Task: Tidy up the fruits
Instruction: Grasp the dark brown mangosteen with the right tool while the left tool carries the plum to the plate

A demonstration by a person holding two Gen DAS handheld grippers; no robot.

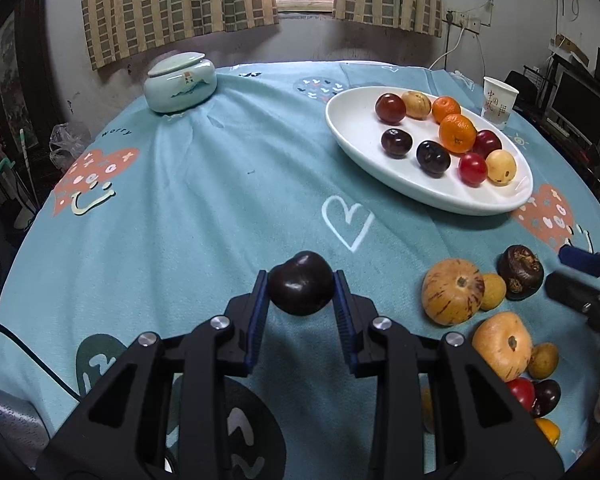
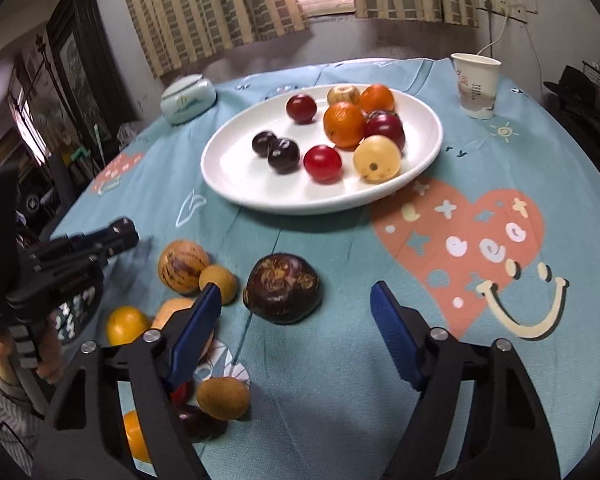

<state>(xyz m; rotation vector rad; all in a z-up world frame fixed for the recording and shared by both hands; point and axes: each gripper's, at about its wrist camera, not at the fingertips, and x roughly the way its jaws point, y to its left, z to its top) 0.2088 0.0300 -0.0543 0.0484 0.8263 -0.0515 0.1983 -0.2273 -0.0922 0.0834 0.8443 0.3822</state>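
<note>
My left gripper (image 1: 301, 285) is shut on a dark purple plum (image 1: 301, 283), held above the blue tablecloth. It also shows from the side in the right wrist view (image 2: 120, 236). A white oval plate (image 1: 351, 136) (image 2: 236, 176) at the back right holds several fruits: oranges, red and dark plums, yellow ones. My right gripper (image 2: 296, 304) is open, and a dark brown water chestnut (image 2: 282, 288) lies between and just ahead of its fingers. Loose fruits lie on the cloth to its left: a striped yellow fruit (image 2: 182, 266), a longan (image 2: 218, 283), a brown kiwi-like fruit (image 2: 223, 398).
A lidded pale-green ceramic jar (image 1: 180, 82) (image 2: 187, 100) stands at the back left. A paper cup (image 1: 498, 102) (image 2: 475, 85) stands behind the plate at the right. The round table's edge curves off on all sides. A black cable (image 1: 28, 352) hangs at the left.
</note>
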